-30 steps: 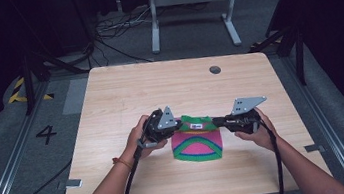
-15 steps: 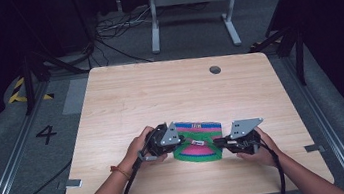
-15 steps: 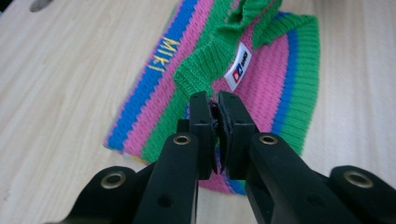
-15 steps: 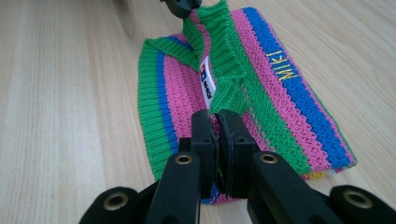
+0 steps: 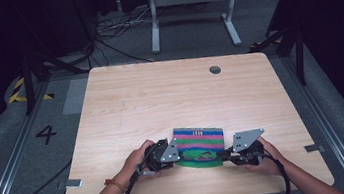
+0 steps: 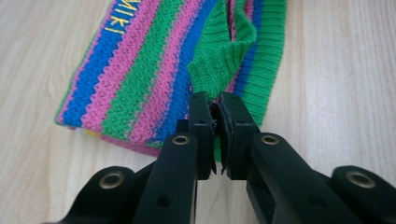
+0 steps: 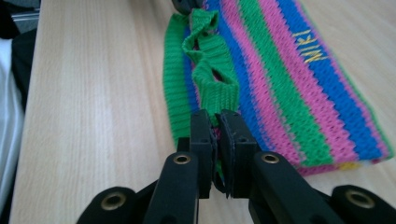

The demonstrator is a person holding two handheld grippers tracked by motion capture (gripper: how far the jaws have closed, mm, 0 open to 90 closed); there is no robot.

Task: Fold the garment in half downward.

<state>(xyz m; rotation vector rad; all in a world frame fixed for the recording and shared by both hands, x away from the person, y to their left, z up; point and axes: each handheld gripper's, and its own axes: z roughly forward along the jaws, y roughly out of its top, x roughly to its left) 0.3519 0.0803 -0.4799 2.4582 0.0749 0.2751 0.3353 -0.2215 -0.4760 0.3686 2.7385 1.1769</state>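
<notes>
A: Striped wool, pink, green and blue, lies flat near the front edge of the pale wooden counter (image 5: 159, 93); it is a knitted hat (image 5: 201, 139) with yellow letters stitched on a blue band, seen from above between a person's two hands.

B: And the tongs?

A: The left tongs (image 5: 177, 158) sit at the hat's left lower corner; the right tongs (image 5: 221, 156) at its right lower corner; both are clenched on the green ribbed hem (image 6: 219, 70); in the left gripper view the black jaws pinch a fold of that hem, with the striped body running away to the upper left.

B: The same on the other side?

A: In the right gripper view the jaws are pressed together on the green rib (image 7: 212, 84), which twists away from them in a loose band; the striped body stretches off to the right, resting on the counter.

B: Where are the hands?

A: The left hand (image 5: 138, 159) and the right hand (image 5: 264, 158) both rest low by the counter's near edge; a red band circles the left wrist (image 5: 115, 184); a cable trails back from each.
</notes>
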